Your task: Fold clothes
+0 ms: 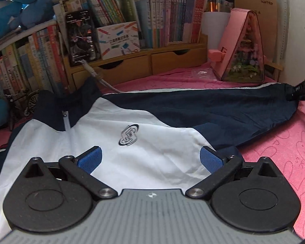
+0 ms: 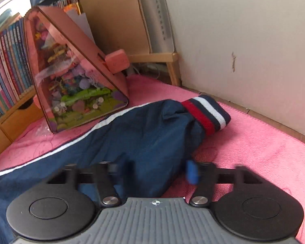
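A navy and white zip jacket (image 1: 144,134) lies flat on a pink towel (image 1: 284,146), chest logo up. Its navy sleeve (image 1: 223,109) stretches to the right. My left gripper (image 1: 150,159) is open above the white chest, touching nothing I can see. In the right wrist view the sleeve (image 2: 136,134) ends in a red, white and navy striped cuff (image 2: 207,114). My right gripper (image 2: 159,169) is open, blurred, with its fingers on either side of the sleeve a little short of the cuff. Its tip shows at the far right of the left wrist view (image 1: 304,94).
A wooden desk shelf with drawers (image 1: 148,65) full of books stands behind the jacket. A pink triangular display box (image 2: 71,77) sits close beside the sleeve. A white wall (image 2: 254,50) bounds the right side. Blue plush toys (image 1: 16,4) sit at top left.
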`<act>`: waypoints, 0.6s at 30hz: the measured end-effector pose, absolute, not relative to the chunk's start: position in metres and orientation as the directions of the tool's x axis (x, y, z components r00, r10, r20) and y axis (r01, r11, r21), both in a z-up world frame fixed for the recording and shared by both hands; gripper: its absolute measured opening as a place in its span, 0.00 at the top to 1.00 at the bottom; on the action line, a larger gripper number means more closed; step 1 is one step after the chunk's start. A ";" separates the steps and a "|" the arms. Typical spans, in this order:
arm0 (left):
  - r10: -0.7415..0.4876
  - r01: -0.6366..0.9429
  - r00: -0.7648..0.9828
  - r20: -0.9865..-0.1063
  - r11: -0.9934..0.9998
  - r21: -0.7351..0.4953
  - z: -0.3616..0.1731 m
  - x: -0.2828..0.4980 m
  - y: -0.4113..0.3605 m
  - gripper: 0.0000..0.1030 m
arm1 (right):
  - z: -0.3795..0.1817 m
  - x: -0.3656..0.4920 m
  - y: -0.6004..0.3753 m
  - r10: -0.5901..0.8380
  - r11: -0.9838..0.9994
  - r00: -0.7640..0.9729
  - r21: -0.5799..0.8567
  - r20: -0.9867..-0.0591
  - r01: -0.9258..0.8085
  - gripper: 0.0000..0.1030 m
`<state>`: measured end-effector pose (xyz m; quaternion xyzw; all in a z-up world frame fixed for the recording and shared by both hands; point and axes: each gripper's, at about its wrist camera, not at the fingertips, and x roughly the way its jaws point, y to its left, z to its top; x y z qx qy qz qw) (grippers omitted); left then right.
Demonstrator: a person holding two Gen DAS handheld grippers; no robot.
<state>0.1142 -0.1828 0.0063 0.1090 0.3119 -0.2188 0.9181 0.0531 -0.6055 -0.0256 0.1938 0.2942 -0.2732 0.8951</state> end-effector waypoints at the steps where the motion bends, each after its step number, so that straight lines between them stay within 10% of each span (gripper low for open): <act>1: -0.339 0.481 0.696 -0.633 0.875 0.059 -0.001 0.118 -0.191 0.00 | -0.027 0.060 -0.612 -0.379 0.773 0.673 0.182 -0.635 0.607 0.93; 9: -0.361 0.547 0.592 -0.721 0.837 0.030 -0.041 0.121 -0.211 0.00 | 0.043 0.059 -0.623 -0.452 0.878 0.856 0.044 -0.249 0.477 0.90; 18: -0.358 0.490 0.646 -0.674 0.872 0.006 -0.011 0.103 -0.147 0.01 | -0.026 0.081 -0.617 -0.618 0.746 0.544 -0.207 -0.567 0.633 0.51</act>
